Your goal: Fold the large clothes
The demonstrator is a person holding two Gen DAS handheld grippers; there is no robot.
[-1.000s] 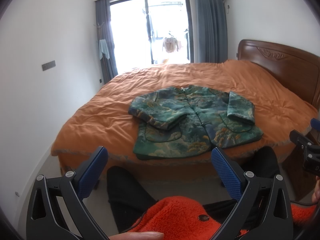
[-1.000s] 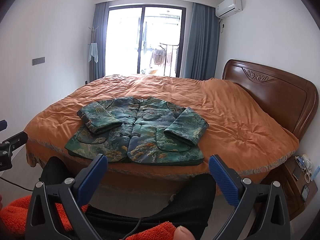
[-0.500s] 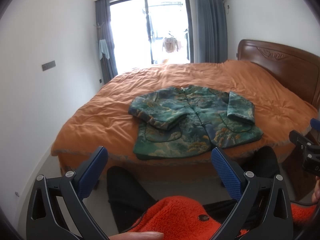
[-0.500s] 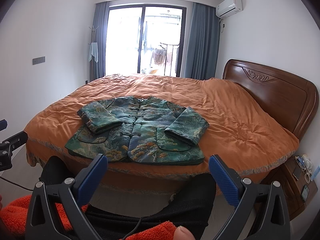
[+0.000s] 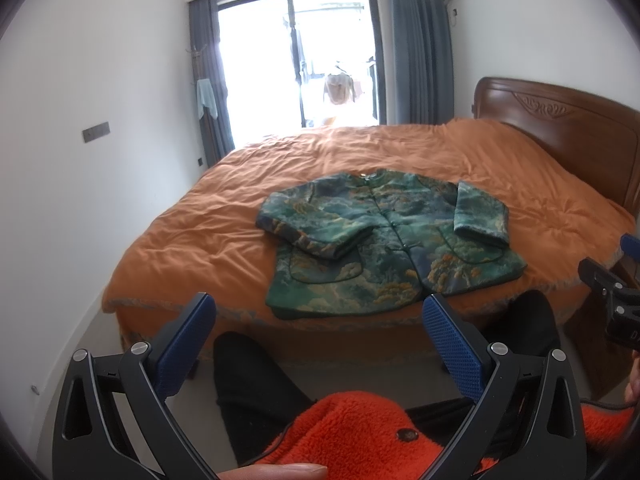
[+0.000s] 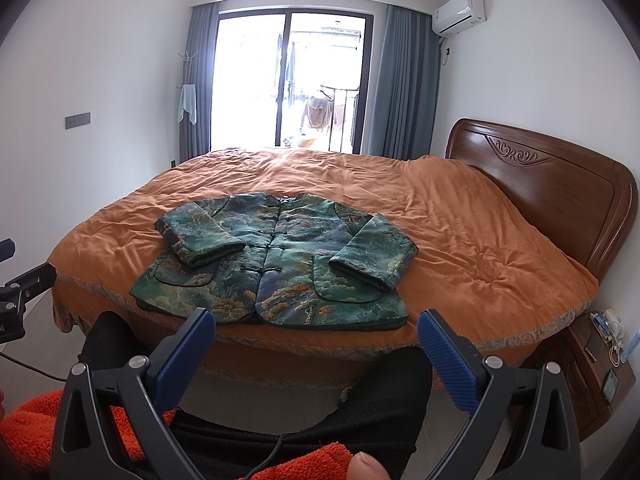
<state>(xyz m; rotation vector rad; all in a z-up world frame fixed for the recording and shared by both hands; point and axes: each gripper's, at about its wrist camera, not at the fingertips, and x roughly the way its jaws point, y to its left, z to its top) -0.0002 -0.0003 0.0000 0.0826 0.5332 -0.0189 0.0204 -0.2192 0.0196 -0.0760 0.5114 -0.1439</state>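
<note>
Bedroom setting: white walls are enclosing a bed with an orange quilted cover, viewed from its foot side.

Nearest the cameras, the operator is sitting with legs in black trousers [image 6: 384,396] stretching toward the bed, and an orange fleece garment [image 5: 360,428] with a dark button is filling the lower frame of the left wrist view. A thumb tip is showing at the bottom edge of each view.

The left gripper [image 5: 318,334] is hovering low over the operator's lap, level and pointing at the bed, its jaws standing wide apart and holding nothing. The right gripper [image 6: 316,340] is hanging in the same pose, jaws likewise spread wide and gripping nothing. Both are carrying black rigid frames with blue ribbed pads [image 6: 448,364].

Beyond them, the green brocade jacket [image 6: 280,268] is lying flat, front up, near the foot edge of the orange bedcover [image 6: 480,240], well apart from both grippers. Its padded fabric is bearing a gold and teal landscape pattern, with knot buttons closing the centre front and curved patch pockets. Both sleeves are lying folded inward across the body.

Further back, a carved dark wooden headboard [image 6: 560,184] is rising at right, with a bedside cabinet [image 6: 600,364] below it. At the far wall, grey-blue curtains [image 6: 404,80] are flanking a glazed sliding door [image 6: 288,80], and an air conditioner [image 6: 460,12] is sitting high on the right wall.
</note>
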